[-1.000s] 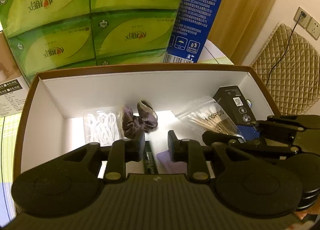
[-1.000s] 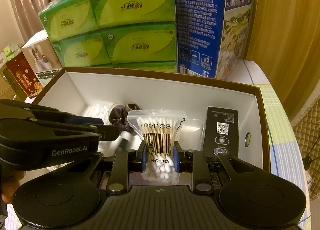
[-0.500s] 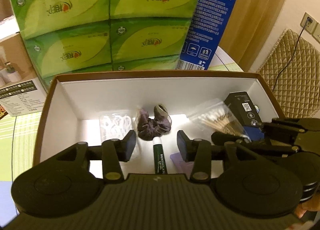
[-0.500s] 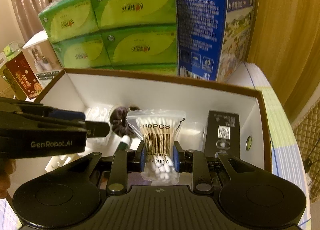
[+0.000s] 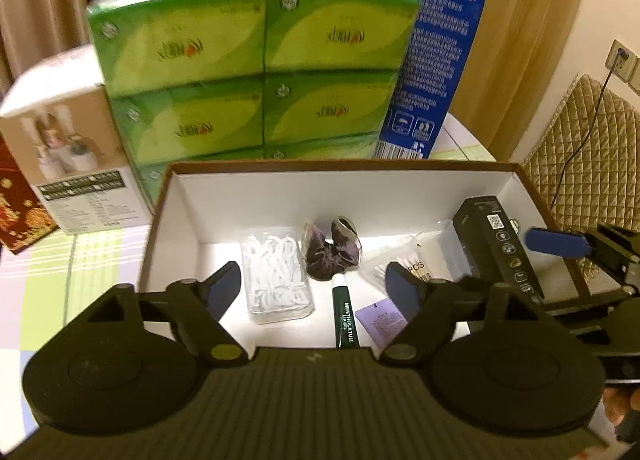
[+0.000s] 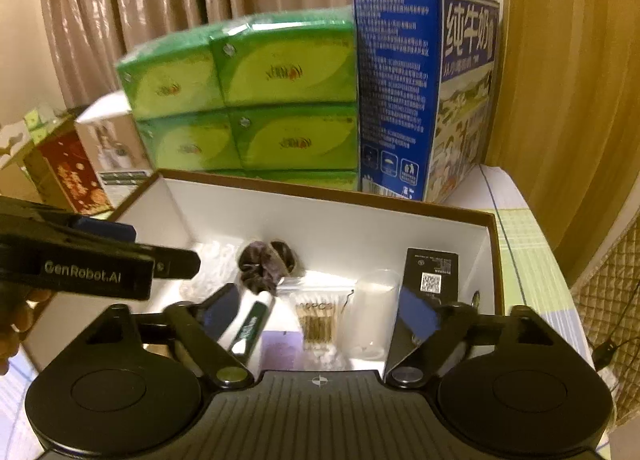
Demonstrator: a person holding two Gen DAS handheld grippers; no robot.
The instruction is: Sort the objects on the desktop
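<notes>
My right gripper point(image 6: 316, 310) let go: its fingers are opening, and the cotton swab bag point(image 6: 316, 324) now lies in the box point(image 6: 494, 244). My left gripper point(image 5: 316, 288) is opening too, above the lip gel point(image 5: 346, 318).

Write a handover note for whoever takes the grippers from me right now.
Left gripper: jaws opening, nothing gripped, above the lip gel tube.
Right gripper: jaws opening, pads off the cotton swab bag below.
In the box: tube, swabs, floss pick case, hair scrunchie, black carton, purple sachet.
Left: unclear; no loose items in view outside.
</notes>
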